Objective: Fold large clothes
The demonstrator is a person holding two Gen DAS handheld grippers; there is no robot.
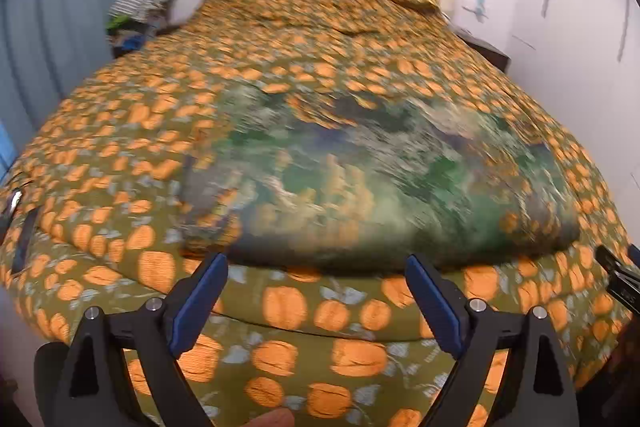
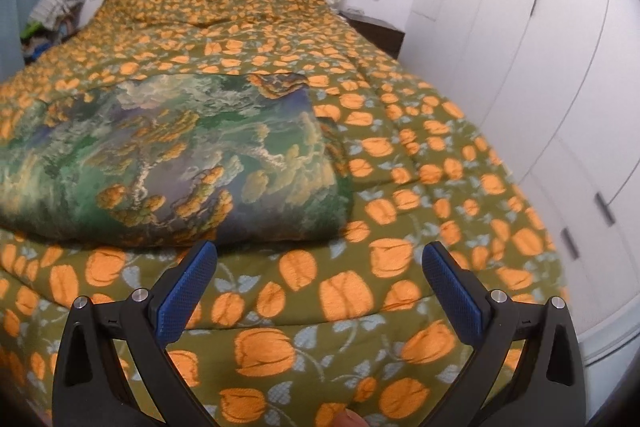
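Left gripper (image 1: 316,267) and right gripper (image 2: 320,255) gape empty, low in frame, before the folded green garment (image 2: 176,163); bedspread (image 2: 400,187) beneath, wardrobe (image 2: 520,27) at right.

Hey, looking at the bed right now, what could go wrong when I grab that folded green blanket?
The folded green blanket lies directly on the orange-flowered bedspread, so the open right hand-held gripper or left hand-held gripper might pinch the bedspread along with it. The bundle also looks thick, so a grab may catch only its upper layers and unfold it.
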